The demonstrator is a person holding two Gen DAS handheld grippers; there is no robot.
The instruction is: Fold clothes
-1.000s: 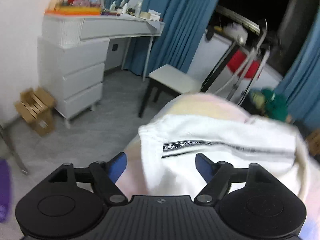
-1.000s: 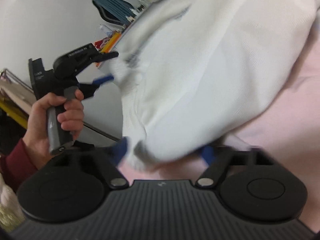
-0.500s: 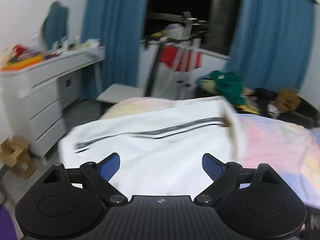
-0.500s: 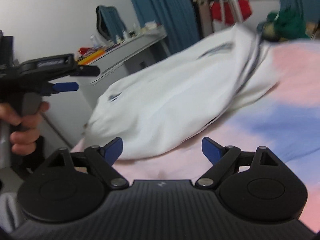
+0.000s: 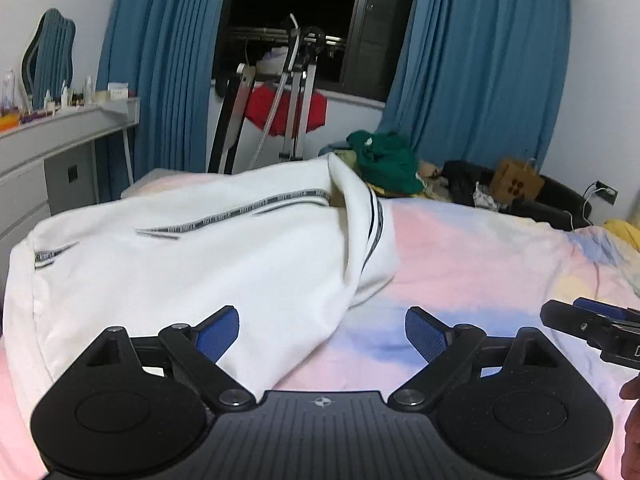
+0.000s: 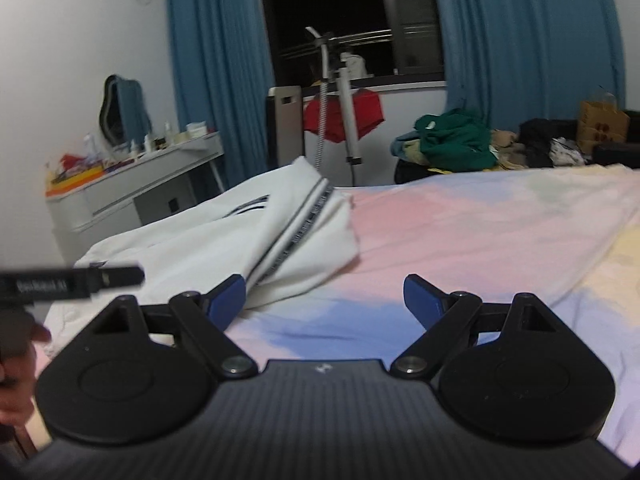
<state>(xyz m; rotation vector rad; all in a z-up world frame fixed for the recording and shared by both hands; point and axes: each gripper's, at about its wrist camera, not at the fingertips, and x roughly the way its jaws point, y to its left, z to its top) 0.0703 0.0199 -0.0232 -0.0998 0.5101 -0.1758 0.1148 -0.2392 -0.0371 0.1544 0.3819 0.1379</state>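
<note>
My left gripper (image 5: 322, 330) and right gripper (image 6: 324, 298) both hang with fingers spread wide, gripping nothing. White garment (image 5: 192, 248) lies rumpled on the bed (image 5: 480, 256), left side. It looks half-folded, though blur leaves that uncertain.

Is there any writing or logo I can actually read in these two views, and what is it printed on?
Black tape trim on the white garment: it carries lettering, too small and blurred to read.
Side of the left hand-held gripper: a white label, blurred beyond reading.
Brown paper bag: four dark dots, a sign rather than words.
Right hand-held gripper: a small emblem on its body, no words.
</note>
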